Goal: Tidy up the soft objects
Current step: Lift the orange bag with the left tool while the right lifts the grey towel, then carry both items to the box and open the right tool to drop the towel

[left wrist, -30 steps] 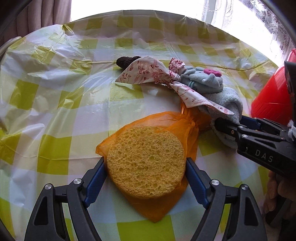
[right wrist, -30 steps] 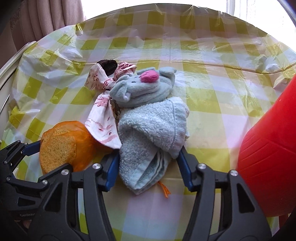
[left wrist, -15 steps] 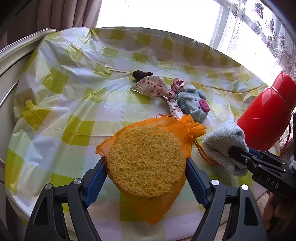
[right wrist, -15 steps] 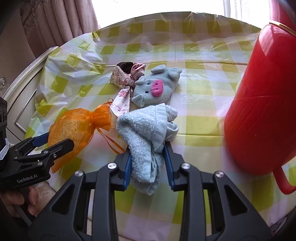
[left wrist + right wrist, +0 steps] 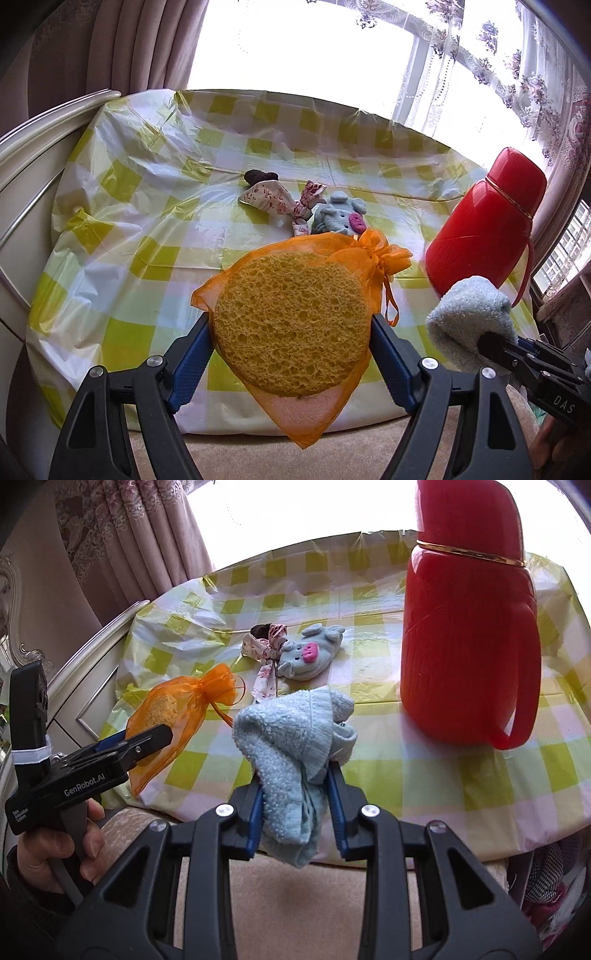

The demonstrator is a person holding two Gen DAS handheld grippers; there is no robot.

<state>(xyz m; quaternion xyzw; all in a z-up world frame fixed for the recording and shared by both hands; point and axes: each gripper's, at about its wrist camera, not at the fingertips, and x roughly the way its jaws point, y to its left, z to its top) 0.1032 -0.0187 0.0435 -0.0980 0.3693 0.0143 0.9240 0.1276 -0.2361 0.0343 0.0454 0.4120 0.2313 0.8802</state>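
Both loads now hang clear of the tabletop (image 5: 122,206), lifted off since a second ago. The left gripper (image 5: 291,336) clamps the bagged sponge (image 5: 291,325); the right gripper (image 5: 295,779), jaws narrowed, pinches the blue sock (image 5: 291,734). Both seem ready for sorting.

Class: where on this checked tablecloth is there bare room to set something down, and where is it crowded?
Free: the tablecloth left of the floral cloth, and the near strip before the red flask. Crowded: mid-table, where floral cloth, dark item and plush toy cluster.
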